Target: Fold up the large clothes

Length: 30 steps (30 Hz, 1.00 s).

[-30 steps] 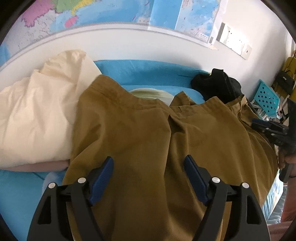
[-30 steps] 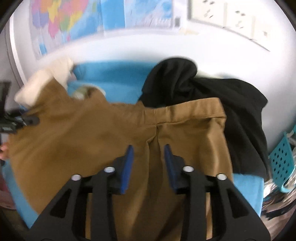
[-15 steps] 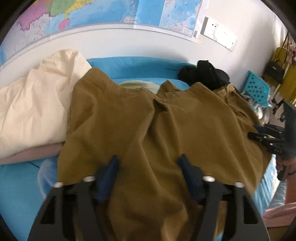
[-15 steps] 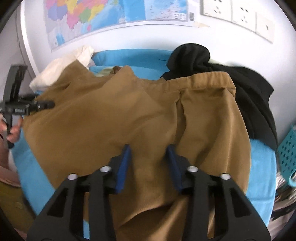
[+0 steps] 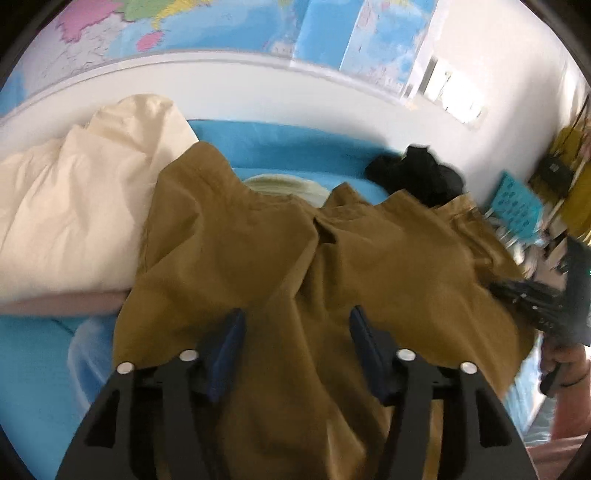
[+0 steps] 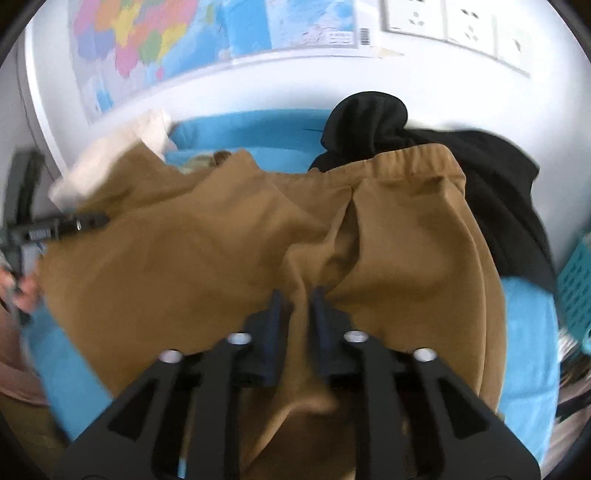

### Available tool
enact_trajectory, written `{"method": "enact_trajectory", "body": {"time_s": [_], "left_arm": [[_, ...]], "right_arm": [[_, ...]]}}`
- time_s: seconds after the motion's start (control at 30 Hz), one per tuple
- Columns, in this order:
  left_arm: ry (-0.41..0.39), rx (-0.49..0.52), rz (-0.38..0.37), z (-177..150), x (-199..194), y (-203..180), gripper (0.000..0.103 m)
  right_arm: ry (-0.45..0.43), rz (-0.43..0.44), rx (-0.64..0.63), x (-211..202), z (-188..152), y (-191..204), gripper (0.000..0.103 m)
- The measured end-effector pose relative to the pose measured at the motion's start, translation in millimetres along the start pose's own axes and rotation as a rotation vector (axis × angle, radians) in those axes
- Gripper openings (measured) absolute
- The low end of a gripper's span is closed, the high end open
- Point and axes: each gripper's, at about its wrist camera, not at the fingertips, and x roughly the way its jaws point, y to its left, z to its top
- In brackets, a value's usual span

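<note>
Sprawling across the middle of both views on the blue bed [image 5: 33,369], the brown trousers [image 5: 295,266] look soft, limp and light, likely to sag. The elastic waistband [image 6: 410,162] seems the firmest hold. The left gripper [image 5: 295,343] stands apart over cloth, having just widened; the right gripper [image 6: 297,310] pinches a fabric ridge, its jaws just reopened slightly.

White wall [image 6: 258,81] bears a map [image 5: 221,26] and sockets [image 6: 443,18].

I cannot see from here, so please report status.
Left gripper open, jaws just widened, brown trousers between them. Right gripper, jaws just moved, pinching a trouser fold. Trousers spread, unfolded. Black garment under waistband, cream cloth beside.
</note>
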Motion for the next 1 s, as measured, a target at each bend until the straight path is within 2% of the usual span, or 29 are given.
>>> {"method": "enact_trajectory", "body": {"time_s": [0.03, 0.1, 0.17, 0.23, 0.33, 0.37, 0.47, 0.5, 0.6, 0.8, 0.93, 1.0], "left_arm": [[-0.013, -0.007, 0.000, -3.5, -7.7, 2.2, 0.065], [-0.044, -0.033, -0.014, -12.7, -24.3, 8.8, 0.067], [-0.062, -0.069, -0.036, -20.9, -38.3, 18.1, 0.069], [-0.084, -0.115, -0.058, -32.3, -54.9, 28.7, 0.072], [-0.106, -0.159, -0.119, -50.1, -79.0, 39.6, 0.074], [-0.110, -0.167, -0.141, -54.4, -84.6, 41.4, 0.075], [-0.105, -0.189, -0.209, -72.2, -98.2, 51.8, 0.078], [-0.098, -0.198, -0.212, -74.8, -97.9, 53.7, 0.078], [-0.071, -0.221, -0.293, -91.3, -101.4, 56.7, 0.078], [0.037, -0.171, -0.339, -107.9, -78.3, 28.0, 0.078], [0.085, -0.224, -0.385, -108.9, -52.7, 21.8, 0.079], [0.072, -0.242, -0.403, -104.4, -45.2, 19.5, 0.079]], "right_arm": [[-0.015, 0.031, 0.022, -9.3, -2.7, -2.5, 0.042], [-0.046, 0.094, 0.084, -30.3, -10.4, -10.7, 0.051], [-0.050, 0.148, 0.150, -44.9, -19.3, -18.7, 0.056], [-0.053, 0.208, 0.221, -60.9, -34.1, -27.9, 0.058], [-0.027, 0.301, 0.291, -77.7, -57.0, -34.1, 0.065], [-0.009, 0.342, 0.316, -81.5, -67.7, -36.6, 0.073], [0.048, 0.407, 0.365, -82.9, -88.3, -39.3, 0.074], [0.064, 0.409, 0.377, -81.7, -91.9, -39.7, 0.074], [0.085, 0.400, 0.417, -77.5, -103.5, -39.6, 0.074], [0.060, 0.358, 0.511, -59.3, -103.7, -46.2, 0.076], [0.036, 0.306, 0.522, -53.1, -100.5, -44.8, 0.076], [0.019, 0.298, 0.526, -51.3, -99.6, -43.0, 0.079]]}}
